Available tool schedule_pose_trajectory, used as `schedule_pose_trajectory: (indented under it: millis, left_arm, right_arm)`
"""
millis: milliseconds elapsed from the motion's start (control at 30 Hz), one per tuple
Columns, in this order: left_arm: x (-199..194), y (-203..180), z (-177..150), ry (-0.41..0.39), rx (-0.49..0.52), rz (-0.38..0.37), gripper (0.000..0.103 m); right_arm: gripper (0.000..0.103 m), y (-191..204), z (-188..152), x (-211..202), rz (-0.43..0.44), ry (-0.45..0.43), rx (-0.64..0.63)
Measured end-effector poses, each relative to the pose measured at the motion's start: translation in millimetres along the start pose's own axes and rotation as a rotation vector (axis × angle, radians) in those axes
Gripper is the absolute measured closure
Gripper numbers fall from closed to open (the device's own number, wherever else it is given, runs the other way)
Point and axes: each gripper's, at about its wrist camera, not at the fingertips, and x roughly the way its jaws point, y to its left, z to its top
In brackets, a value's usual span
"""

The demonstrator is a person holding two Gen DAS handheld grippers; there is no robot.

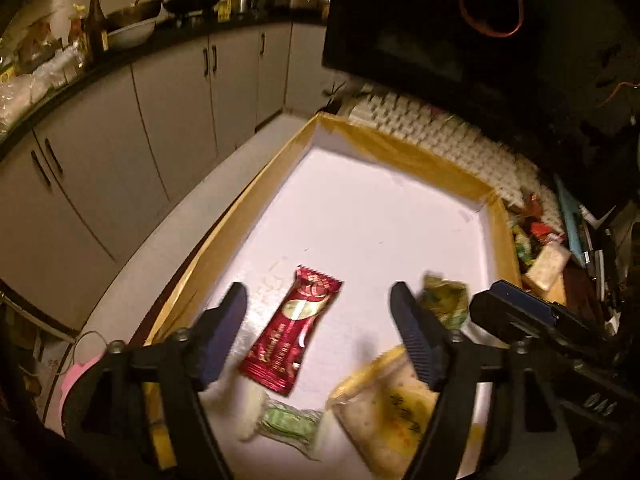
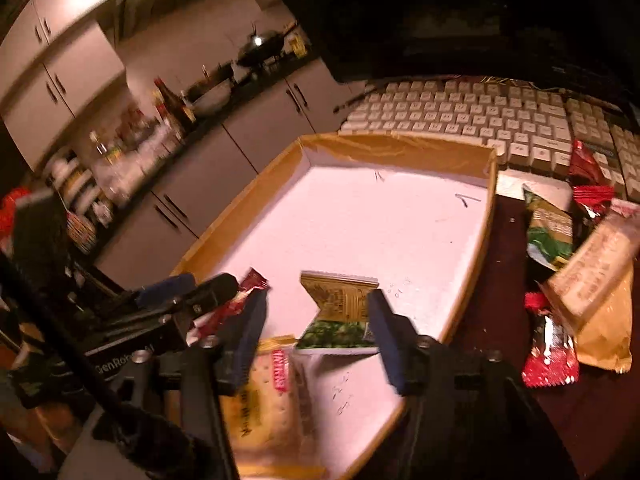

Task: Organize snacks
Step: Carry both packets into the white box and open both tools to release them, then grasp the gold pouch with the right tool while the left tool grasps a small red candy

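Note:
A shallow tray [image 1: 400, 152] with a brown taped rim and white floor holds several snacks. In the left wrist view my left gripper [image 1: 320, 332] is open above a red snack bar [image 1: 292, 336]; a small green-wrapped sweet [image 1: 288, 426] and a yellow cracker pack [image 1: 392, 412] lie near. In the right wrist view my right gripper [image 2: 316, 336] is open around a green-and-gold packet [image 2: 340, 312], which lies flat on the tray [image 2: 400, 148]. The cracker pack [image 2: 264, 396] sits just below. The packet also shows in the left wrist view [image 1: 446, 300].
A white keyboard [image 2: 480, 116] lies behind the tray. Loose snacks are piled right of the tray: a green bag [image 2: 548, 232], a tan cracker pack [image 2: 596, 280], red wrappers [image 2: 550, 352]. Kitchen cabinets [image 1: 120, 152] stand to the left, beyond the table edge.

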Motion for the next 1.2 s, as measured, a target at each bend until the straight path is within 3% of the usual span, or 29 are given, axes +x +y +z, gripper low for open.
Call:
schedule_pose_trajectory:
  millis: [133,267,633,900,1100,1200]
  left_arm:
    - [-23,-18,-3,-0.060,0.009,0.000,0.027]
    - [-45,-48,-4,-0.121,0.075,-0.004,0.025]
    - [-53,-127,-16,-0.058,0.200,-0.206,0.025]
    - [-49,-147,-26,-0.028,0.239,-0.225,0.025]
    - [-48,-132,-25,-0.024,0.198,-0.209,0.025]
    - [-45,-124,-23,-0.022,0.191,-0.210,0.025]
  right_arm:
    - [0.037,-17,0,-37,0.082,-0.068,0.072]
    - [0.032,-36,-5,-70,0.096,-0.134,0.116]
    - [0.032,-119,-42,-137,0.013,-0.244,0.321]
    - [0.033,-153,-27,-109,-0.091,-0.174,0.408]
    - [0.039,-138,-5,-62,-0.359,-0.015,0.258]
    - [0.043,-130,-1,-44,-0.418,0.039,0.193]
